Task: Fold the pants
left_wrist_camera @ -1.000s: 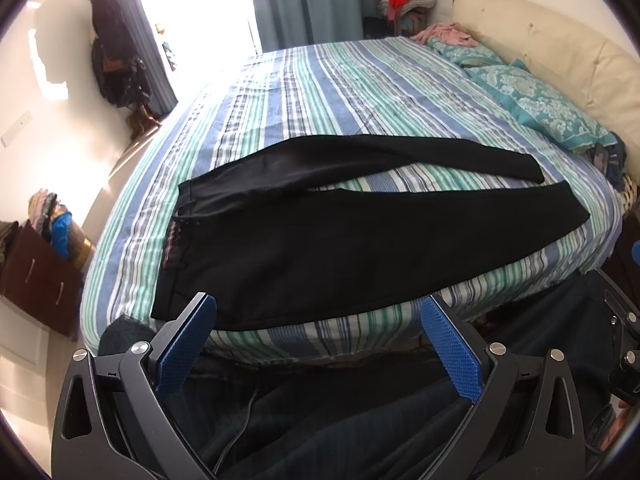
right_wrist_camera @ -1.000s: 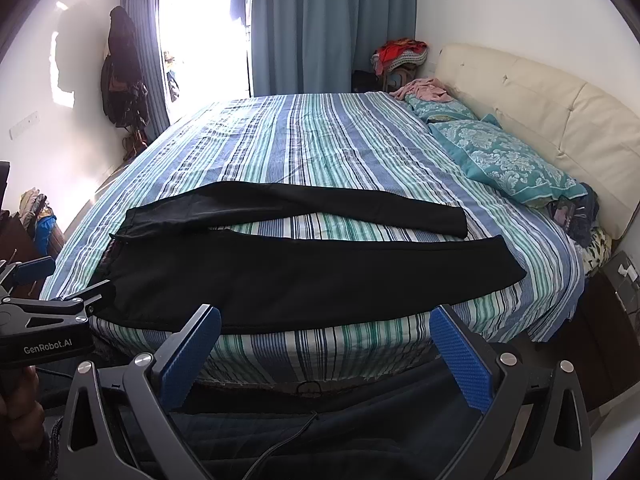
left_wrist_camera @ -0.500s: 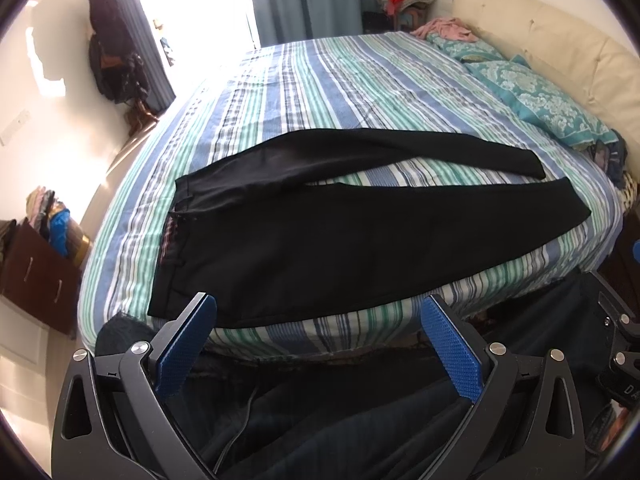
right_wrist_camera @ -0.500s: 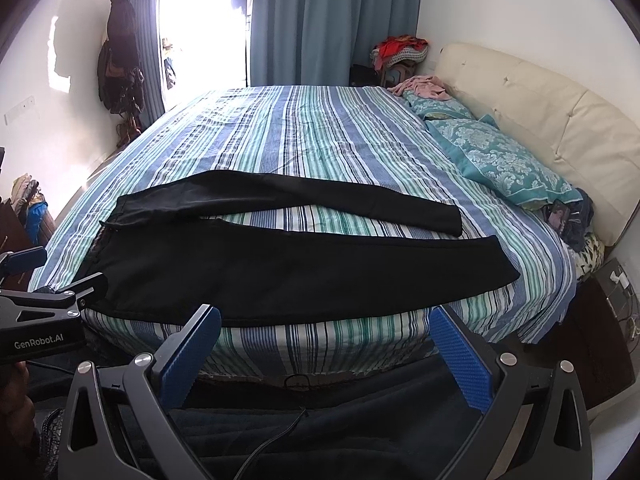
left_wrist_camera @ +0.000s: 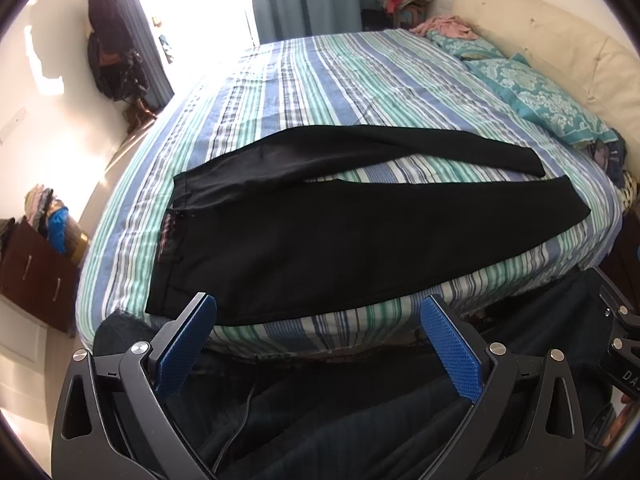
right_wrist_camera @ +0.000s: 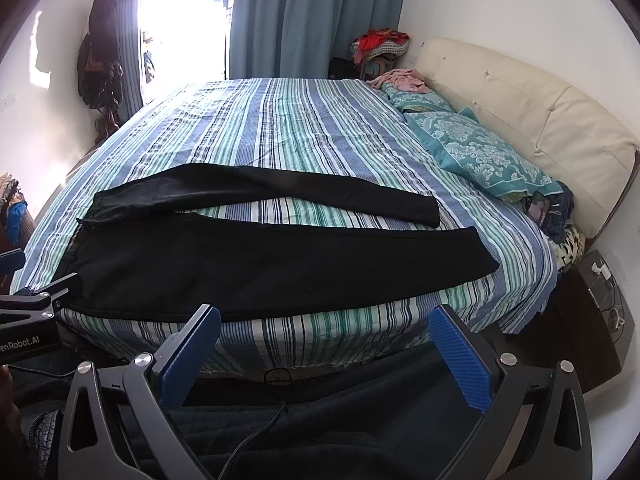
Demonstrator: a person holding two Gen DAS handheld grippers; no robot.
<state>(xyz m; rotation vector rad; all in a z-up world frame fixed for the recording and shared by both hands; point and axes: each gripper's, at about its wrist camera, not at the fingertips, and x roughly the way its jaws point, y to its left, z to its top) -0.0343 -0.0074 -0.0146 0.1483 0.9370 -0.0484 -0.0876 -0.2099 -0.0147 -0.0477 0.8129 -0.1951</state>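
Pants [left_wrist_camera: 340,232] lie flat on striped bed [right_wrist_camera: 280,120] — both grippers' fingers [left_wrist_camera: 182,350] spread wide, grasping nothing.

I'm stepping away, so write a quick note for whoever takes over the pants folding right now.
Left tool: open, holding nothing, hovering short of the bed's near edge.
Right tool: open, holding nothing, also short of the edge.
Pants: black, flat on the striped bed, waistband to the left, legs spread apart toward the pillows.
Done: pants laid out.
Left: every fold; likely bring one leg over the other first.
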